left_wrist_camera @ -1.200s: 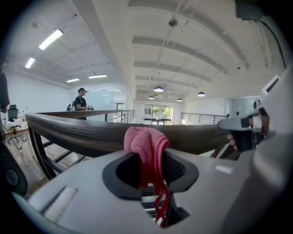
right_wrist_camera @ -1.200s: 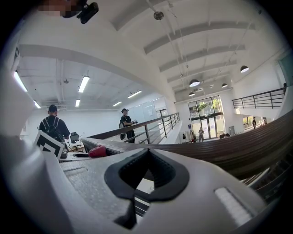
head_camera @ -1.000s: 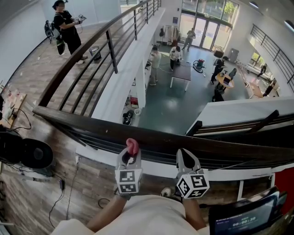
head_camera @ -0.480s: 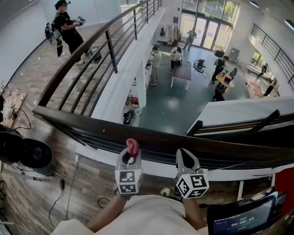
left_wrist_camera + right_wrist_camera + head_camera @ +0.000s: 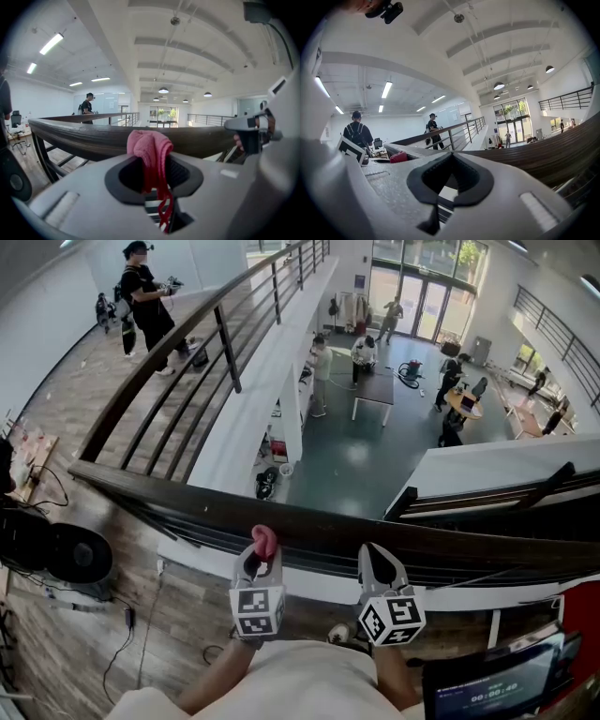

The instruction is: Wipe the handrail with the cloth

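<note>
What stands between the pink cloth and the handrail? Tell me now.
Nothing visible does. The pink cloth, clamped in the left gripper, sits up against the dark wooden handrail on its near side, with nothing between them; actual contact can't be confirmed.

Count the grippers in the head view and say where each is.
2. The left gripper, shut on the cloth, is just short of the handrail; the right gripper, shut and empty, is beside it to the right.

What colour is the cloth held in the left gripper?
Pink. The cloth shows best in the left gripper view, clamped between the jaws.
</note>
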A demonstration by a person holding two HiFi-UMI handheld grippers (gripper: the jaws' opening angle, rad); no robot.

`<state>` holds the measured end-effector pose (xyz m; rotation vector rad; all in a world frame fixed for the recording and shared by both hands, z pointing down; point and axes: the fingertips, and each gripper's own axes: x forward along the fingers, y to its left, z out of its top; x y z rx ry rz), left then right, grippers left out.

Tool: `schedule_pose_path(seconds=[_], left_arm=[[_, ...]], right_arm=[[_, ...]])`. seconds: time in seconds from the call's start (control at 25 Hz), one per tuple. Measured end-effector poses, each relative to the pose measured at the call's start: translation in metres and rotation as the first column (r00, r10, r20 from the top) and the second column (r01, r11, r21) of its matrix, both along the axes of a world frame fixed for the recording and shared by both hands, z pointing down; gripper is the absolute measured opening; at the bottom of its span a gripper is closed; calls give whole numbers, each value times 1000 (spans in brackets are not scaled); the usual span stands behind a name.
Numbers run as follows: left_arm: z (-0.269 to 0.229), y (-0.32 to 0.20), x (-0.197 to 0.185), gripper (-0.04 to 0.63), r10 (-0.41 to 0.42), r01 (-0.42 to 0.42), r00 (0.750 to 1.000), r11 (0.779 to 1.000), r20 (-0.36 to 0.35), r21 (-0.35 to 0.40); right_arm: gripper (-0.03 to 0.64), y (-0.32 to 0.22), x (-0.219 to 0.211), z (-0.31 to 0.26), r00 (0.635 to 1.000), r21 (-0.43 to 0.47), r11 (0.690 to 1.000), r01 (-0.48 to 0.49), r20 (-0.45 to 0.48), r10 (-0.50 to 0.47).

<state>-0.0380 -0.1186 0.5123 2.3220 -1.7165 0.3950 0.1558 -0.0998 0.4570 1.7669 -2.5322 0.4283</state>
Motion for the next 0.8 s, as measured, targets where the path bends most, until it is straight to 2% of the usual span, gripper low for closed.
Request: schedule_pose_path(seconds=[0.56,0.8], left_arm=[[0,0,9,113,-75,75,997,997,-22,3],[-2,4,18,112,-87,87,996,996,3,15]], right_arm=[[2,8,28,1,1000,0,1000,21,-19,-21],[2,13,43,1,999,-8,1000,28,-28,-28]])
